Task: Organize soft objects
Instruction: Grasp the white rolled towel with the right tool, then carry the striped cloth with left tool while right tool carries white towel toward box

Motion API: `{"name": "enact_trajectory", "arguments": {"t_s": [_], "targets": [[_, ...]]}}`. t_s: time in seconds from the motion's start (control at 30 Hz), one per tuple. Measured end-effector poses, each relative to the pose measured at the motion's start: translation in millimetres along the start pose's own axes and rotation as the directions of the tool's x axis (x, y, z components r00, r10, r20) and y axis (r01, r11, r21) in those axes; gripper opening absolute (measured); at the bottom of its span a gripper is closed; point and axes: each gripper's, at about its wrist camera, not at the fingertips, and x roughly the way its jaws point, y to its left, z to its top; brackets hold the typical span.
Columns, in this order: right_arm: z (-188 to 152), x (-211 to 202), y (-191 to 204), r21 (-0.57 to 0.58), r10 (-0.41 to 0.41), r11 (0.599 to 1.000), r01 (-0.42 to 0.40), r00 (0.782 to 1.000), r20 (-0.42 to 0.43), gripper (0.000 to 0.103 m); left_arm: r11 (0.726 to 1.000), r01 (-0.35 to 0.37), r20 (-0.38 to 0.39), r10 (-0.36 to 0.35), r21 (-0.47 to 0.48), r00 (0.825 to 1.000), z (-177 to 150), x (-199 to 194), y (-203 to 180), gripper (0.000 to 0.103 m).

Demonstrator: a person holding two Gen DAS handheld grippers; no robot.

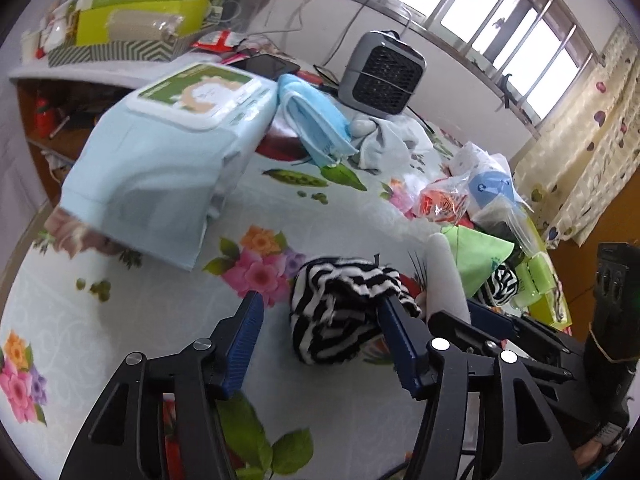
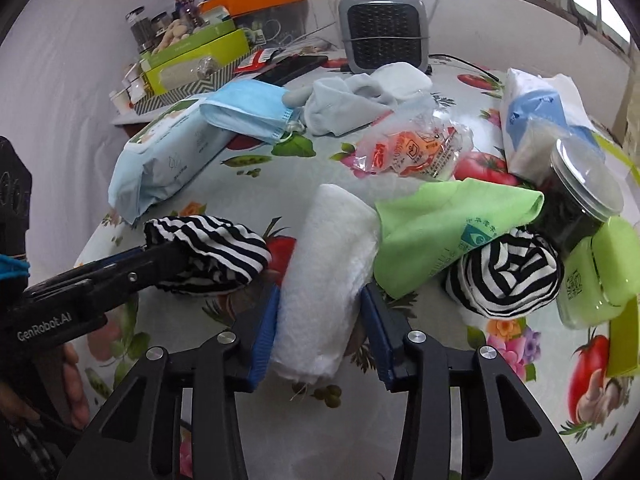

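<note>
A black-and-white striped cloth (image 1: 340, 312) lies bunched on the floral tablecloth (image 1: 280, 208). My left gripper (image 1: 320, 302) is open around it; the right finger touches the cloth and the left pad stands apart. In the right wrist view the left gripper (image 2: 168, 256) reaches in from the left onto that striped cloth (image 2: 216, 248). A rolled white towel (image 2: 320, 280) lies between the pads of my right gripper (image 2: 322, 304). The left pad touches the towel and a narrow gap shows at the right pad. Towel (image 1: 444, 276) and right gripper (image 1: 468, 314) also appear in the left wrist view.
A second striped roll (image 2: 504, 276), a green cloth (image 2: 448, 232), a dark jar (image 2: 576, 200) and a green bottle (image 2: 596, 280) crowd the right. A wipes pack (image 2: 168, 160), blue masks (image 2: 248, 112), pale cloths (image 2: 340, 108), a crinkled bag (image 2: 412, 152) and a heater (image 2: 384, 36) lie beyond.
</note>
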Motion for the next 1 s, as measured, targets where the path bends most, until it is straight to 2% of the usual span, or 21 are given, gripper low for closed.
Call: {"name": "enact_trajectory", "arguments": {"t_s": [0.13, 0.23, 0.3, 0.33, 0.37, 0.4, 0.47, 0.57, 0.87, 1.0], "targets": [[0, 1, -1, 0.012, 0.005, 1.0, -0.006, 1.0, 0.004, 0.044, 1.0, 0.004, -0.01, -0.003, 0.014, 1.0, 6, 6, -6, 0.06], [0, 1, -2, 0.013, 0.006, 1.0, -0.006, 1.0, 0.006, 0.044, 0.999, -0.027, -0.001, 0.027, 0.032, 1.0, 6, 8, -10, 0.06], [0, 1, -2, 0.004, -0.002, 1.0, 0.002, 1.0, 0.008, 0.044, 0.998, -0.037, -0.004, 0.037, 0.046, 0.999, 6, 9, -13, 0.05], [-1, 0, -2, 0.0, -0.006, 1.0, 0.006, 1.0, 0.01, 0.043, 0.998, -0.043, -0.009, 0.044, 0.053, 0.999, 5, 11, -15, 0.038], [-1, 0, -2, -0.003, -0.005, 1.0, 0.005, 1.0, 0.012, 0.041, 0.997, -0.05, -0.011, 0.051, 0.056, 0.999, 5, 11, -15, 0.031], [-1, 0, -2, -0.007, -0.005, 1.0, 0.005, 1.0, 0.014, 0.04, 0.997, -0.055, -0.012, 0.056, 0.059, 0.998, 4, 11, -15, 0.029], [-2, -2, -2, -0.007, 0.0, 1.0, 0.0, 1.0, 0.019, 0.036, 0.996, -0.063, -0.017, 0.064, 0.065, 0.998, 4, 12, -16, 0.017], [-3, -4, -1, -0.016, 0.006, 1.0, -0.006, 1.0, 0.027, 0.031, 0.995, -0.066, -0.012, 0.067, 0.068, 0.998, 4, 11, -17, 0.011], [-6, -13, -5, -0.01, 0.018, 1.0, -0.017, 0.999, 0.05, 0.027, 0.996, -0.041, 0.004, 0.04, 0.079, 0.999, 1, 1, -28, 0.011], [-11, -21, -7, -0.027, -0.006, 1.0, 0.007, 0.998, 0.058, 0.027, 0.996, -0.031, 0.0, 0.031, 0.087, 1.0, -2, -1, -33, 0.01]]}}
